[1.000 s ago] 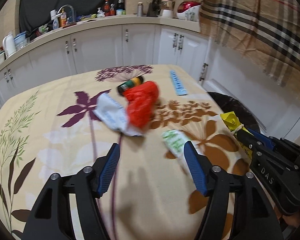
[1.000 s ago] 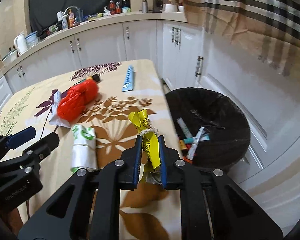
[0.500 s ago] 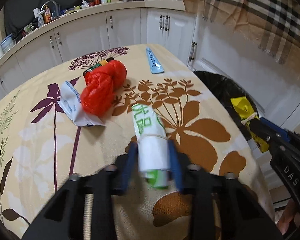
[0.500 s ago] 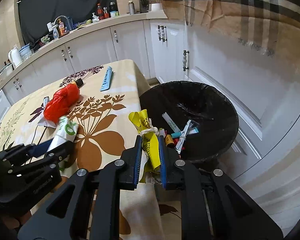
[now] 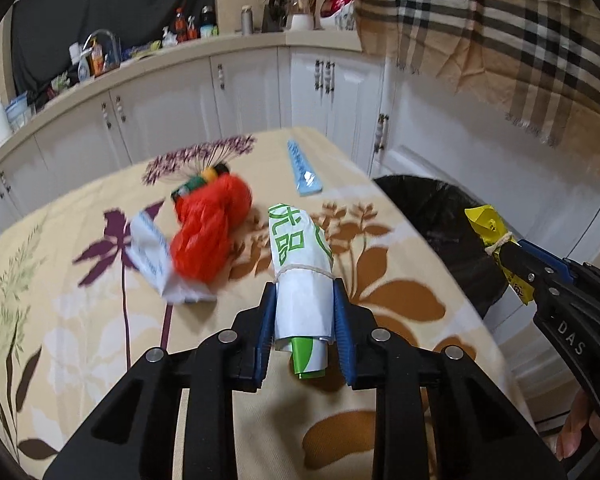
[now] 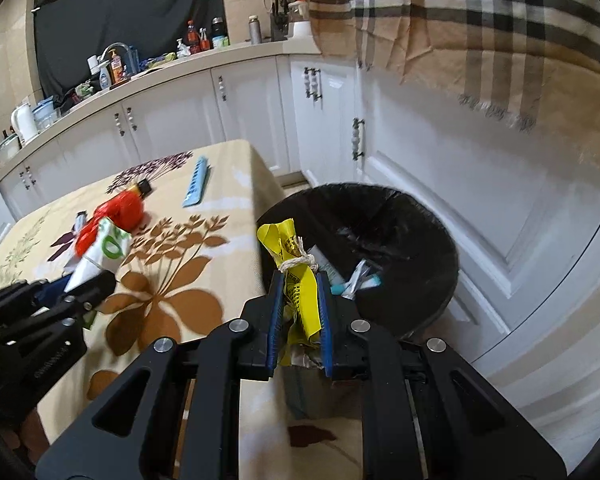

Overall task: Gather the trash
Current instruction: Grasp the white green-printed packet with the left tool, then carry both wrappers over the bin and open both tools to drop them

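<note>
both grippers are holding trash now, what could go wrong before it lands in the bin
1. The right gripper holds the yellow wrapper near the table-side rim of the black bin; released too soon, it could fall outside.
2. The left gripper grips only the lower part of the white-and-green roll, so its long free end might swing or slip.
3. That roll sits close to the red bag and may drag it.

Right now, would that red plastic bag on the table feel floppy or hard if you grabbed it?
Probably floppy: the red plastic bag looks crumpled and bunched, so it should squash in the fingers. Likely light too, being thin plastic. Its shiny surface might slip a bit.
</note>
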`<action>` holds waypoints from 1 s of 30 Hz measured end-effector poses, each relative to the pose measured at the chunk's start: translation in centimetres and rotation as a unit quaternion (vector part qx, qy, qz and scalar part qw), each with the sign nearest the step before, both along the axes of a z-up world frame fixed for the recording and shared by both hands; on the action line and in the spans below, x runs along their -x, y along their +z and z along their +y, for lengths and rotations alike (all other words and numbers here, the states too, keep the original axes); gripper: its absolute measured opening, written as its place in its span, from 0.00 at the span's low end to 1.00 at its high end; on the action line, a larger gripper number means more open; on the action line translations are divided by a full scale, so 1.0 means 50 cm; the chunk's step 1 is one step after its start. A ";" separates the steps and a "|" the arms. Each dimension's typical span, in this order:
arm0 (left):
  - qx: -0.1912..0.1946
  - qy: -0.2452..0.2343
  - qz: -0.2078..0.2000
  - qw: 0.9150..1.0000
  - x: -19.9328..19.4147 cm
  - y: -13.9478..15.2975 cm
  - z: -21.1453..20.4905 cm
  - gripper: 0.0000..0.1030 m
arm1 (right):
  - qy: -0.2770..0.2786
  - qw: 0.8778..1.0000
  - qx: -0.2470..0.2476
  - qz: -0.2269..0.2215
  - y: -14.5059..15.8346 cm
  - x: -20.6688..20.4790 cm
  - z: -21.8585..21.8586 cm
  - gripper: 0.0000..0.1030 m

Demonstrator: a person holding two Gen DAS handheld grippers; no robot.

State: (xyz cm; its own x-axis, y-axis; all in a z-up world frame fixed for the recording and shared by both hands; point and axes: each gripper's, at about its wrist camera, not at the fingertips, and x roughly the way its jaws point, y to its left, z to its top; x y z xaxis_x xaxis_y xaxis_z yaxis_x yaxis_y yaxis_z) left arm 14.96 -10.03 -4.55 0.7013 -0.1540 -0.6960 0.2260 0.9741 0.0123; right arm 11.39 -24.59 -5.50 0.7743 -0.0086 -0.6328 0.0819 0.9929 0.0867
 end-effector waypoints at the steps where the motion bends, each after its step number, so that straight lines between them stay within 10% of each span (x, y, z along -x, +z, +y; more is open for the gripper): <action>1: 0.002 -0.002 -0.002 1.000 -0.004 0.004 -0.005 0.27 | -0.003 1.000 0.005 -0.004 0.003 -0.004 -0.004 0.15; 30: -0.028 -0.093 -0.025 0.995 -0.205 0.002 -0.243 0.37 | -0.080 0.996 0.029 -0.004 -0.035 -0.193 -0.165 0.17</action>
State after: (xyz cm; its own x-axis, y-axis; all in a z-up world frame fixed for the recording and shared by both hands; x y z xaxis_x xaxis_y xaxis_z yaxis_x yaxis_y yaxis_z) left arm 25.19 -22.20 -4.44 0.6985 -0.2471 -0.6716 0.4007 0.9126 0.0810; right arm 21.05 -32.82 -7.24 0.7652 -0.1698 -0.6210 0.2399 0.9703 0.0303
